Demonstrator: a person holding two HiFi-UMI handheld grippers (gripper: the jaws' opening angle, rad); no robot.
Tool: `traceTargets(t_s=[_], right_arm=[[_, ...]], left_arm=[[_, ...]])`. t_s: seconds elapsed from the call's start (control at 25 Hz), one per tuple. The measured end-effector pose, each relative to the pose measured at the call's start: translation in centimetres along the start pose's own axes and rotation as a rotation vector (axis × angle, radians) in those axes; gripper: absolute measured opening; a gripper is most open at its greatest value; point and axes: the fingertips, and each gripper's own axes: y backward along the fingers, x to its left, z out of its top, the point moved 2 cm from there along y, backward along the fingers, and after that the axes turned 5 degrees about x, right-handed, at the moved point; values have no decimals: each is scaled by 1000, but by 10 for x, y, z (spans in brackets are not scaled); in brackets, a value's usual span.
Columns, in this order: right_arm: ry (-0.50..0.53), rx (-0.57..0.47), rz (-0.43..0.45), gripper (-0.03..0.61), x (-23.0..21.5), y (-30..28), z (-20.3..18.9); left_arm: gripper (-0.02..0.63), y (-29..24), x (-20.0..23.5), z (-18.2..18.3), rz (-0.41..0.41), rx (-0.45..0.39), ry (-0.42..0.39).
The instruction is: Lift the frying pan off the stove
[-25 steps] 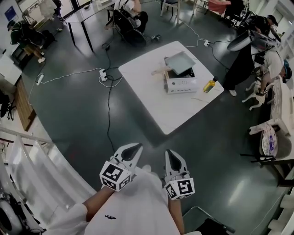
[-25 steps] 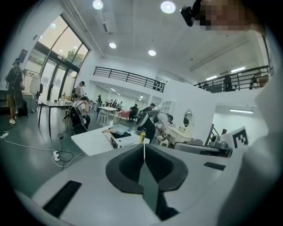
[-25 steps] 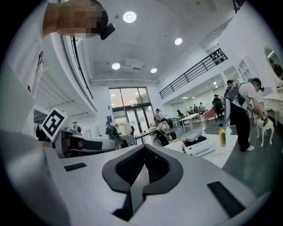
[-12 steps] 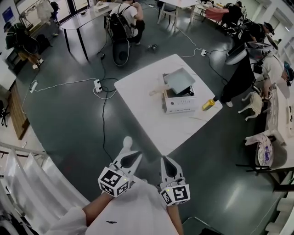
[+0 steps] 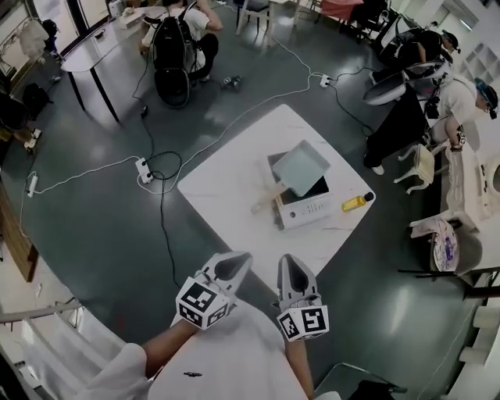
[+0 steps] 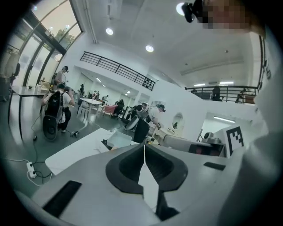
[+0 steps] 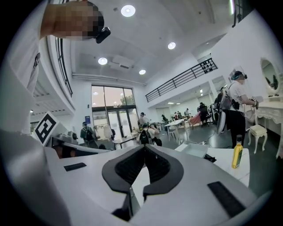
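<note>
A dark, glossy floor (image 5: 86,234) carries a white table (image 5: 226,183) and trailing cables (image 5: 163,226). White walls (image 6: 177,99) rise past a balcony railing (image 6: 117,68). Tall windows (image 7: 110,103) and round ceiling lights (image 7: 128,10) give light.

1. One white table (image 5: 226,191), middle of the frame.
2. One stove (image 5: 306,209) on it.
3. One frying pan (image 5: 303,168).
4. One yellow bottle (image 5: 355,202).
5. Two grippers, lower middle: left gripper (image 5: 236,263), right gripper (image 5: 290,269).
6. Three power strips (image 5: 143,168) on the floor: left of centre, top right, left edge.
</note>
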Motion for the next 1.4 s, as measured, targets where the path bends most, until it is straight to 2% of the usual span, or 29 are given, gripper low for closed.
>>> traceTargets(t_s=[0.2, 0.4, 0.76, 1.04, 1.24, 1.36, 1.4], right_arm=[[-18, -24, -99, 0, -9, -65, 16], [-21, -18, -147, 0, -17, -101, 20], [-6, -8, -177, 0, -33, -112, 15], [-5, -23, -187, 0, -42, -116, 18], [-20, -4, -182, 0, -52, -124, 9], [-35, 20, -179, 0, -60, -132, 3], [-48, 27, -177, 0, -64, -136, 0]], left_arm=[[8, -27, 60, 31, -86, 36, -39], [8, -48, 104, 46, -111, 51, -24], [8, -67, 110, 49, -159, 100, -11], [9, -80, 114, 47, -220, 129, 47], [11, -100, 122, 35, -260, 175, 74], [14, -112, 129, 25, -254, 205, 94], [33, -117, 131, 21, -248, 216, 99]])
